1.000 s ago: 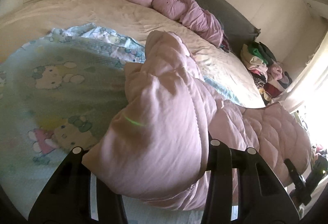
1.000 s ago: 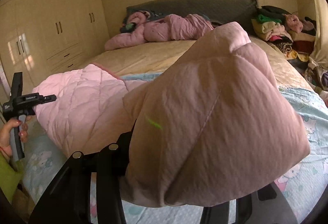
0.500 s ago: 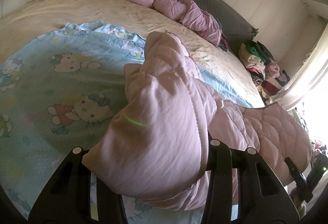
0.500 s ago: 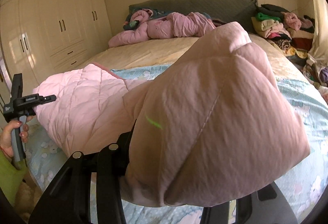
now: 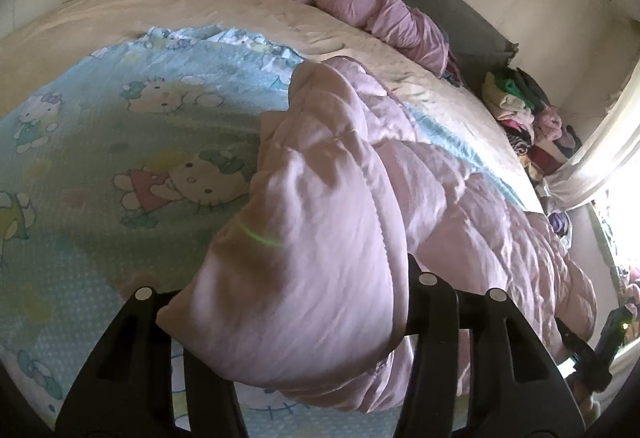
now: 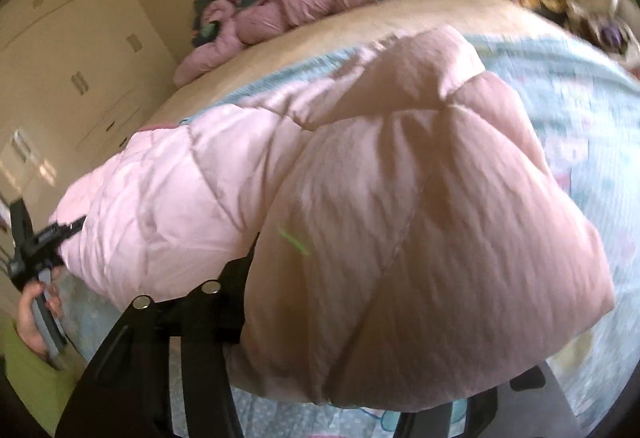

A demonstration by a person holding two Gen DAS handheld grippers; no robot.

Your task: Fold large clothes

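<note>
Left wrist view: pink quilted jacket clamped by left gripper, other end by right gripper. Puffy, light, slippery-looking; best gripped at stitched seams, probably.

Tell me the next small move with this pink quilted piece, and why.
Probably carry both held ends forward over the blue cartoon sheet and lay them down. The left gripper and right gripper each clamp a bunched end of the pink quilted piece, which sags between them.
</note>
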